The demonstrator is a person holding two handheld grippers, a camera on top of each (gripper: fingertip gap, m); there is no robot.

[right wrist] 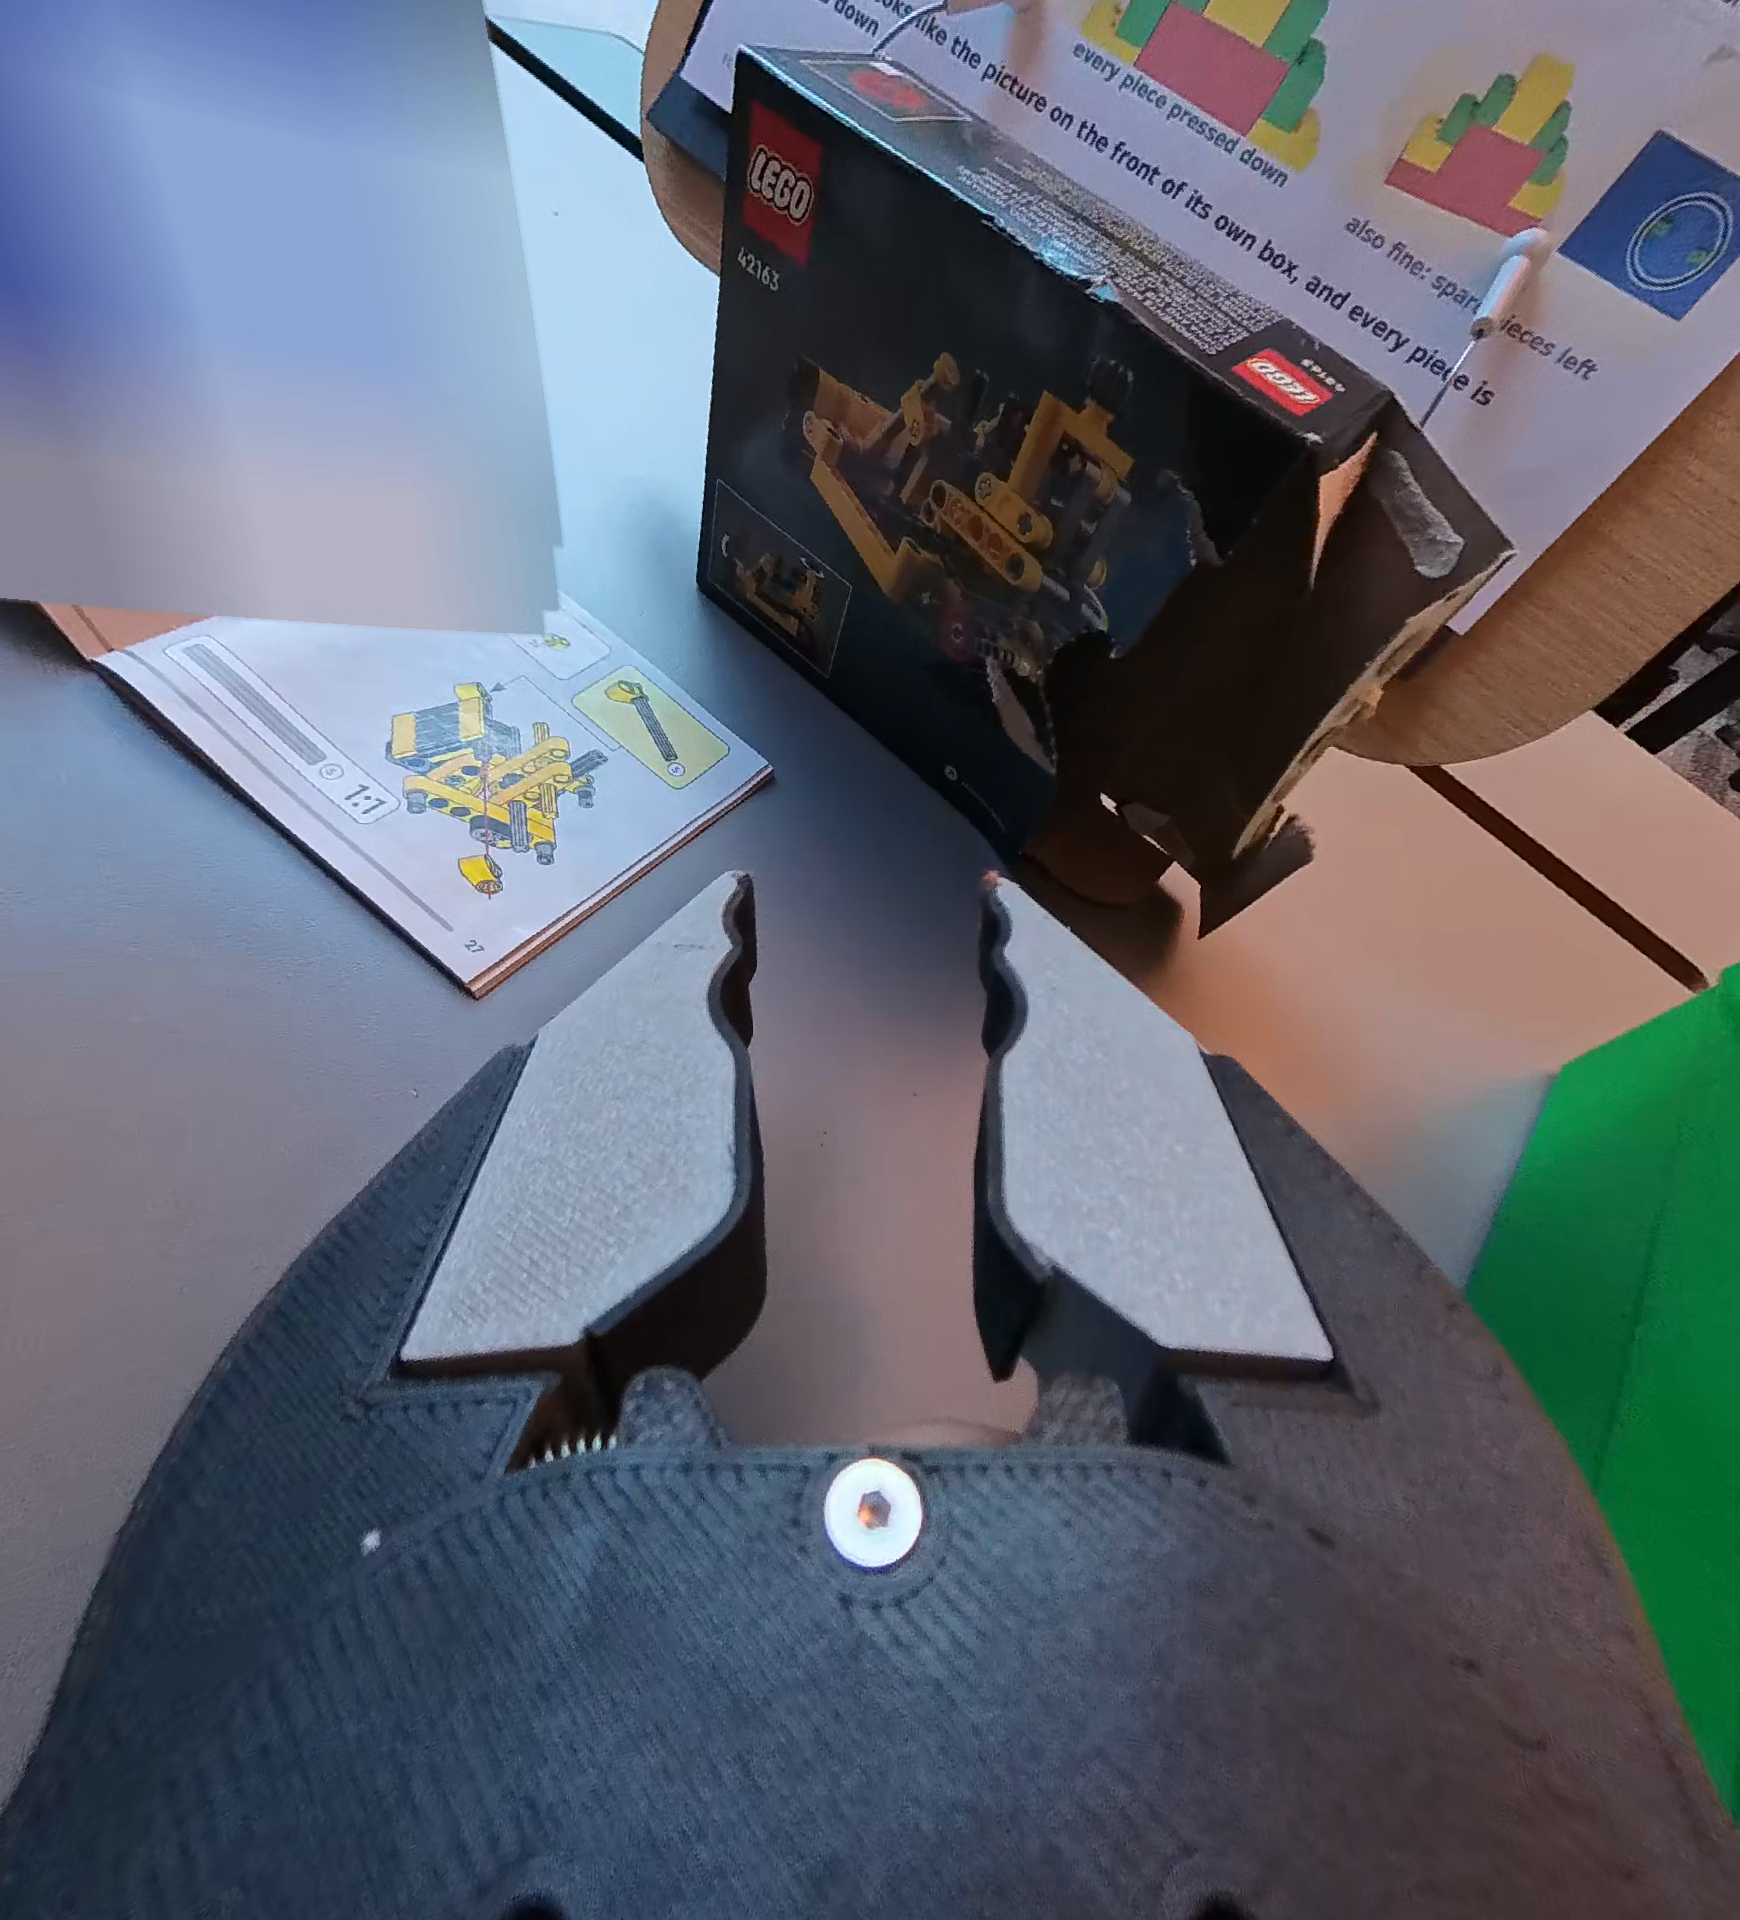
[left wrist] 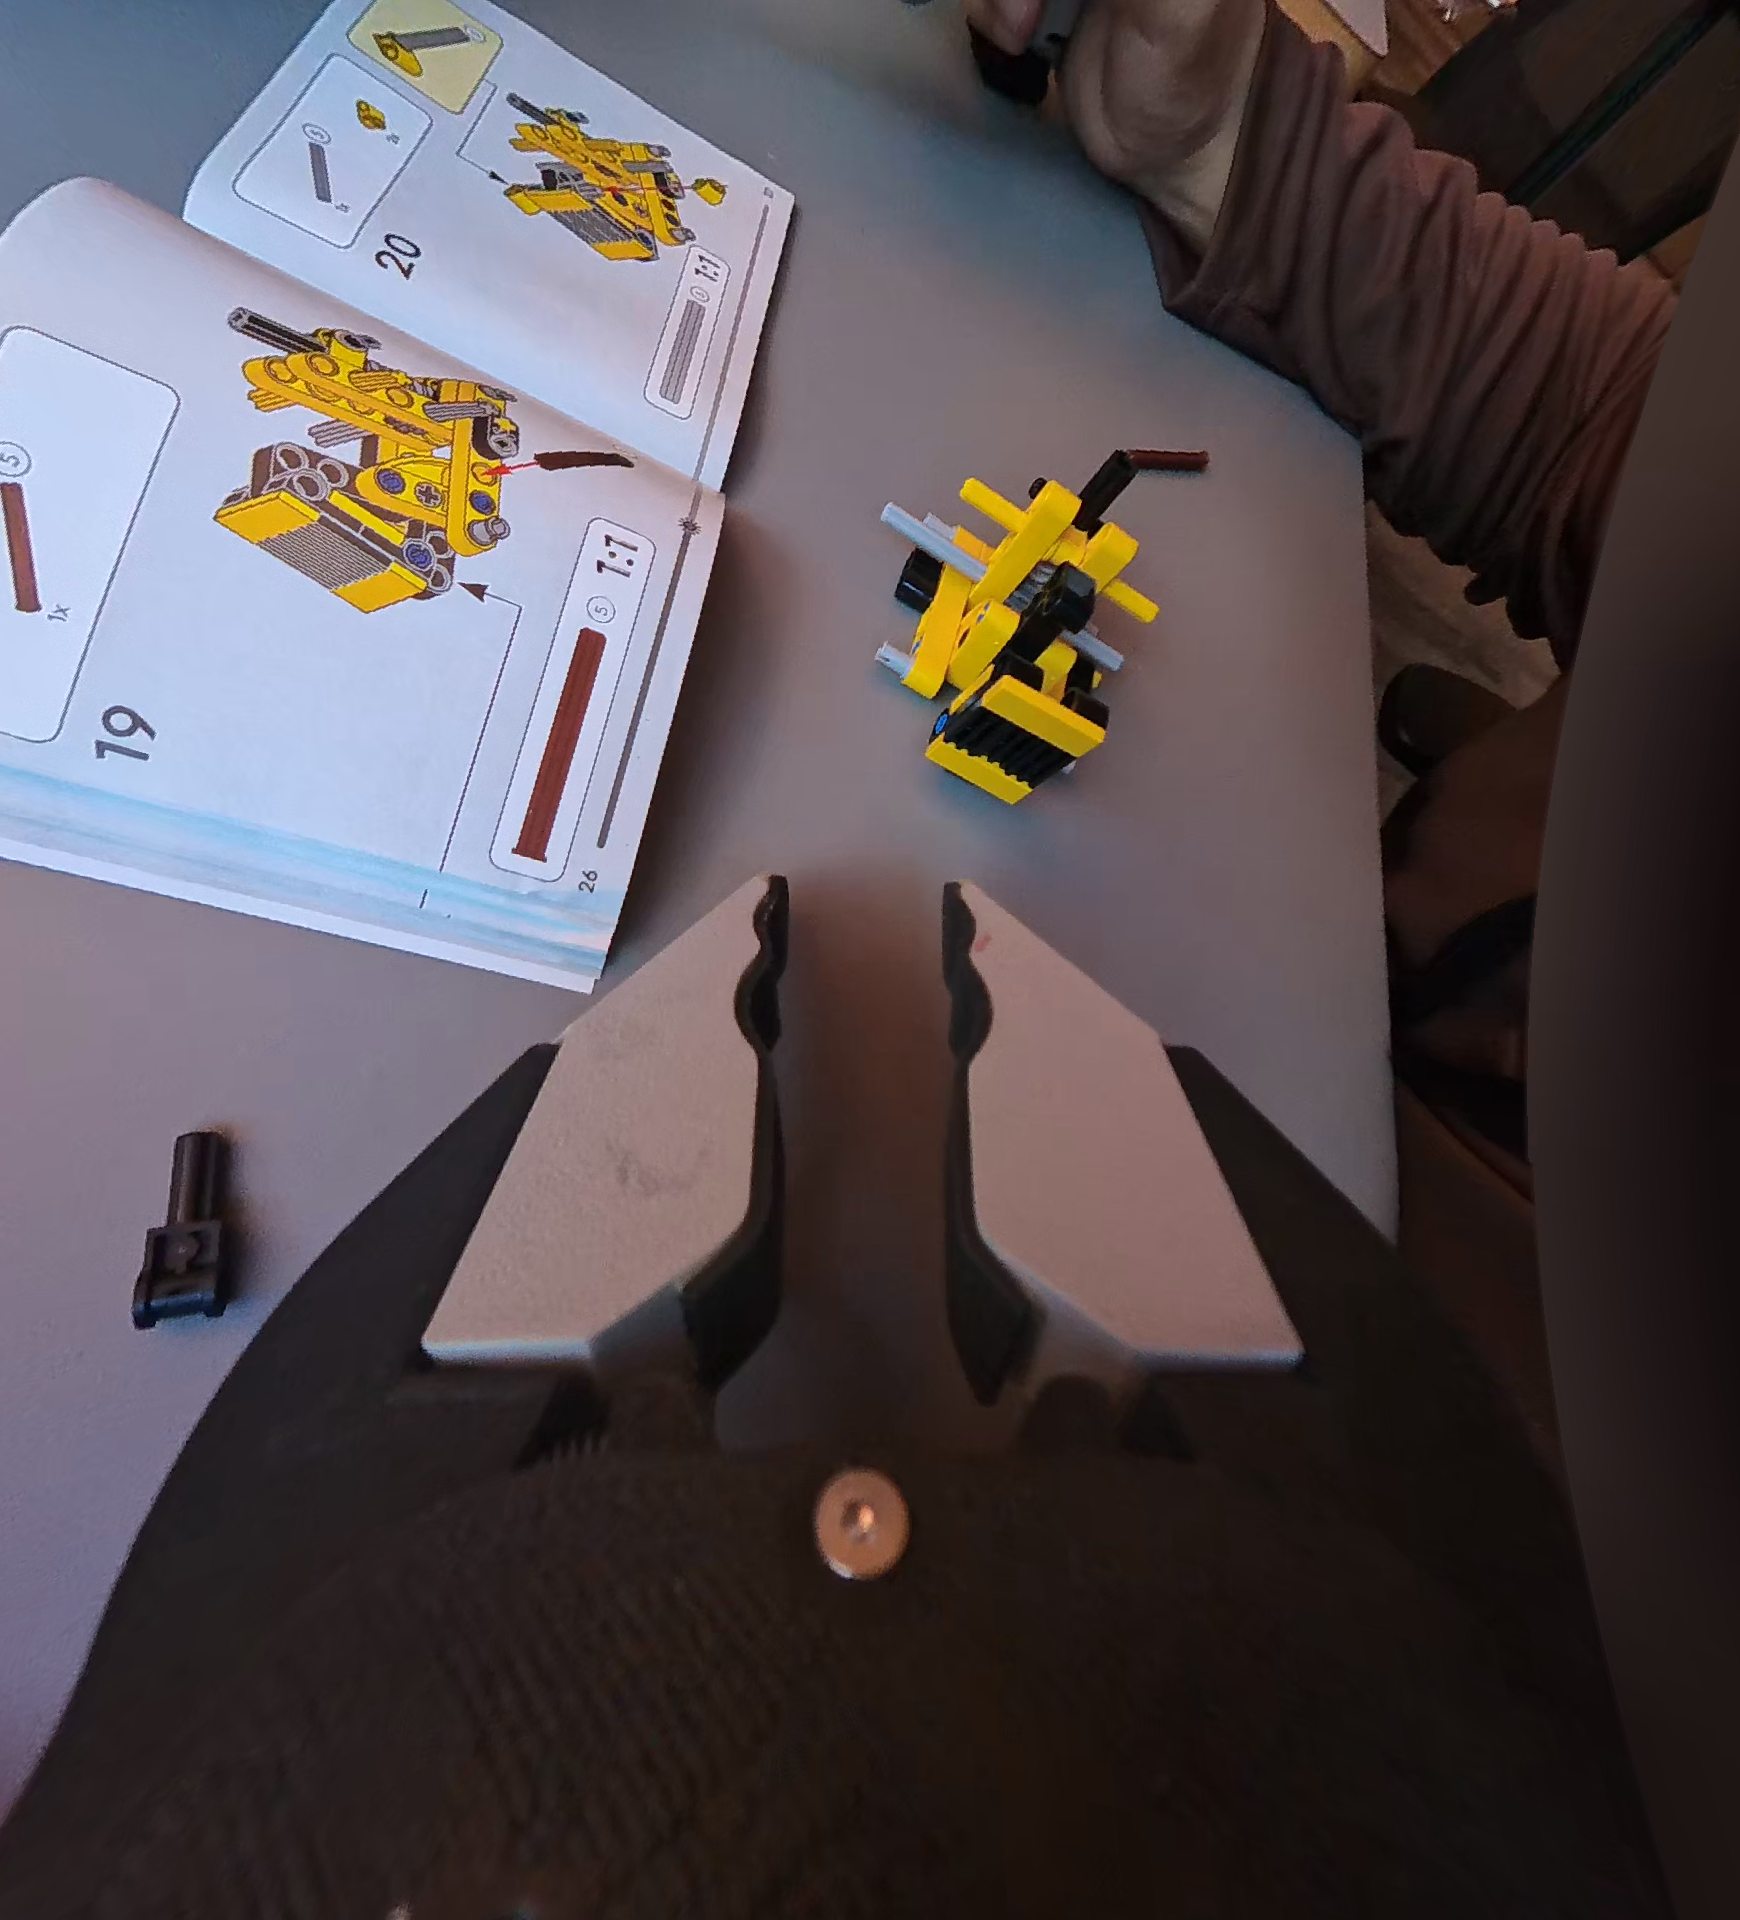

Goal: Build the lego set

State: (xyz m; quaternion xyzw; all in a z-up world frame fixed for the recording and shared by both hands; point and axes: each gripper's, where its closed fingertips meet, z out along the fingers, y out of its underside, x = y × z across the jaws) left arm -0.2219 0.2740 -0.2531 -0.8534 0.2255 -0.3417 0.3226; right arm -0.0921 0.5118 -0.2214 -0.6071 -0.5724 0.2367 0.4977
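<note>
In the left wrist view, the left gripper (left wrist: 864,904) hangs above the grey tabletop (left wrist: 949,364) with its jaws spread and nothing between them. Ahead of it stands the partly built yellow-and-black brick vehicle (left wrist: 1017,623), with grey axles poking out of its sides and a dark brown rod (left wrist: 1165,458) at its far end; whether that rod is seated or only lying against the model I cannot tell. To the left lies the open paper instruction booklet (left wrist: 326,582), showing a step that adds a brown rod. A loose small black connector piece (left wrist: 182,1231) lies on the table left of the gripper, well apart from the model. A sleeved arm (left wrist: 1385,270) reaches in at the upper right.

In the right wrist view, the right gripper (right wrist: 866,899) also has its jaws apart and empty, over bare table. Beyond it are the booklet's far page (right wrist: 450,790) and the dark cardboard set box (right wrist: 1001,499), torn open at one end, standing in front of a printed sheet (right wrist: 1417,156).

Judging by the box picture, the build seems roughly midway: the chassis exists, but much of the body is missing.
</note>
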